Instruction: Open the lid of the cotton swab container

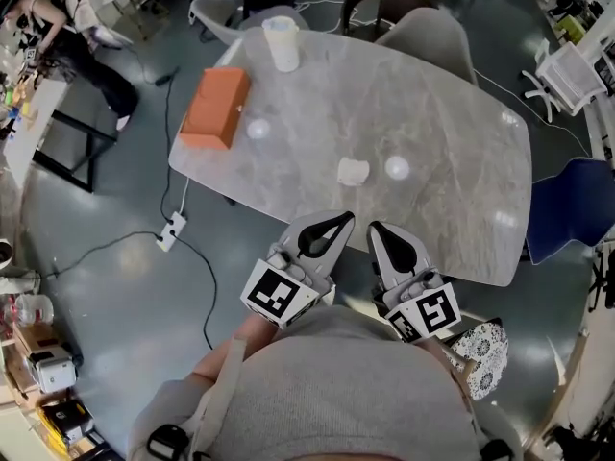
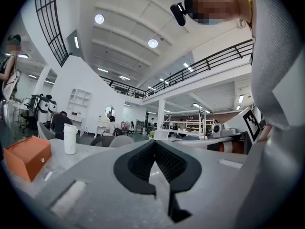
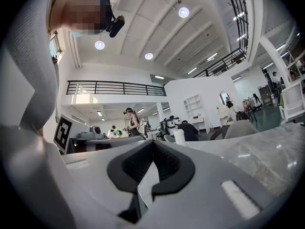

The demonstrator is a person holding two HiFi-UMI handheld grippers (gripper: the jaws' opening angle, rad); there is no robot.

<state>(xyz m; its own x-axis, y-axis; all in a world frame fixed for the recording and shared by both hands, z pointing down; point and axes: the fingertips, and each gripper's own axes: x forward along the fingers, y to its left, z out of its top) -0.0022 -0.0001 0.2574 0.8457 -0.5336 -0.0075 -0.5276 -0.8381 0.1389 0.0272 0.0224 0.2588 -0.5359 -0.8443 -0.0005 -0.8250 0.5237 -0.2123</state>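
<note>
Facing a small white container (image 1: 353,171) ahead, left gripper (image 1: 344,221) and right gripper (image 1: 374,228) hold jaws shut, empty; likely light, slippery, so pinch the lid's edge.

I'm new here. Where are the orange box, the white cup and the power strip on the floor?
orange box (image 1: 217,104), head view, middle of its top face.
white cup (image 1: 282,51), head view, its side wall.
power strip (image 1: 171,230), head view, middle of its body.

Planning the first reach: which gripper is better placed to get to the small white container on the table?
Probably left, narrowly. The small white container lies just ahead of both shut grippers, slightly nearer the left gripper than the right gripper.
</note>
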